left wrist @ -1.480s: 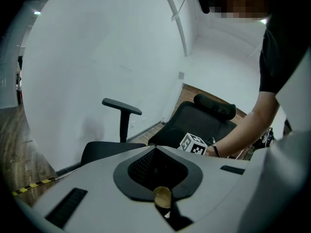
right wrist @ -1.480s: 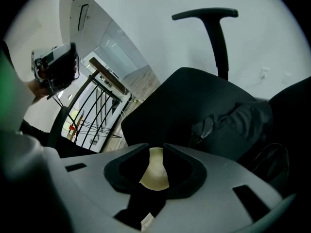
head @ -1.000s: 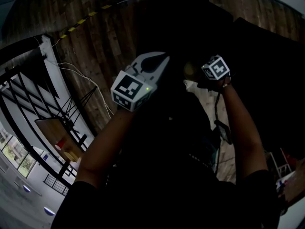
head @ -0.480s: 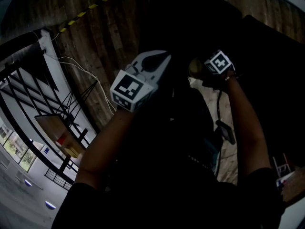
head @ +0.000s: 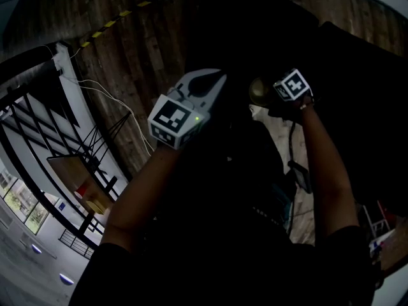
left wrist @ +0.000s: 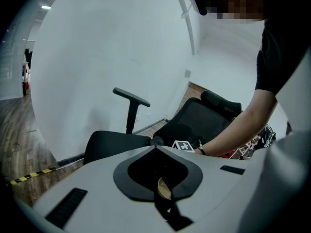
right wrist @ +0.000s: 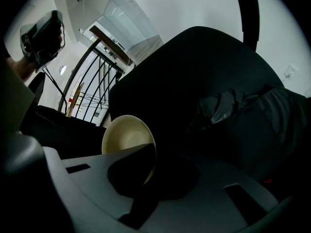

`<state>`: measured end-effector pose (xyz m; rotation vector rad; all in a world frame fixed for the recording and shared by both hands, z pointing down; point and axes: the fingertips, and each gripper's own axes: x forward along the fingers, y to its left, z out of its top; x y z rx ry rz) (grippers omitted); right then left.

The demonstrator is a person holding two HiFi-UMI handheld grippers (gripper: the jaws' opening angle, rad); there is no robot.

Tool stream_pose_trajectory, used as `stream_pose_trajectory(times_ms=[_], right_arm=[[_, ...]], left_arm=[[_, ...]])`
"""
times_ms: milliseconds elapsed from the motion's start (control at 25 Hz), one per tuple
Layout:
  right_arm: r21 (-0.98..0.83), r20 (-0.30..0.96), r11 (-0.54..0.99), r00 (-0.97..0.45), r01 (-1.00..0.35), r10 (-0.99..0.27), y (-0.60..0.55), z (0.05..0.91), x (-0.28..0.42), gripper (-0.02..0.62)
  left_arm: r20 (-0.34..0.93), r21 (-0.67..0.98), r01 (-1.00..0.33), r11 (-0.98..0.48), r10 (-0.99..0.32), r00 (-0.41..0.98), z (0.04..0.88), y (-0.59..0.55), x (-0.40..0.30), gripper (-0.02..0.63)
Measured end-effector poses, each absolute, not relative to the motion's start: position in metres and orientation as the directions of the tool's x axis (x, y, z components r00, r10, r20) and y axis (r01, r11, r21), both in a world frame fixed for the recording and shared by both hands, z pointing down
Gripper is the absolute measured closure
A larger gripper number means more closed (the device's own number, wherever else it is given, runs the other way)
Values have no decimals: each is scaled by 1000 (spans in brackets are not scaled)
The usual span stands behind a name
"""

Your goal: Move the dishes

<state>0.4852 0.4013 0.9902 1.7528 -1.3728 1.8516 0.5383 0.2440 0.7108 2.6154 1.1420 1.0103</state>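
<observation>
Holding bowl (right wrist: 127,132) by rim in right gripper (right wrist: 154,149), jaws pinched on its right edge. Up on edge just in front of chair (right wrist: 194,72) back, sticking out left of claw, mouth toward camera. Left gripper (left wrist: 155,149) closed, seemingly empty; yellowish speck in gap, unclear. Probably right's job to set down; left farther from chair.

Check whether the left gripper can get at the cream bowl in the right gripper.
Probably yes. The right gripper holds the bowl by its rim close beside the left gripper, and the head view shows nothing between them. The left jaws are together, so they would need to open first.
</observation>
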Motion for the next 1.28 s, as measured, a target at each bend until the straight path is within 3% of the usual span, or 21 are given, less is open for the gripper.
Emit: stream_pose_trajectory(times_ms=[680, 1000, 1280], right_arm=[[-452, 849, -729, 2, -515, -528, 415, 799, 507, 577], [-393, 841, -711, 85, -584, -534, 421, 739, 502, 577], [-418, 813, -622, 33, -662, -582, 375, 714, 491, 577]], left_arm=[[399, 271, 675, -686, 718, 570, 587, 279, 528, 615], [405, 249, 632, -734, 672, 620, 553, 288, 490, 615], [424, 221, 503, -836, 547, 722, 553, 244, 443, 615]])
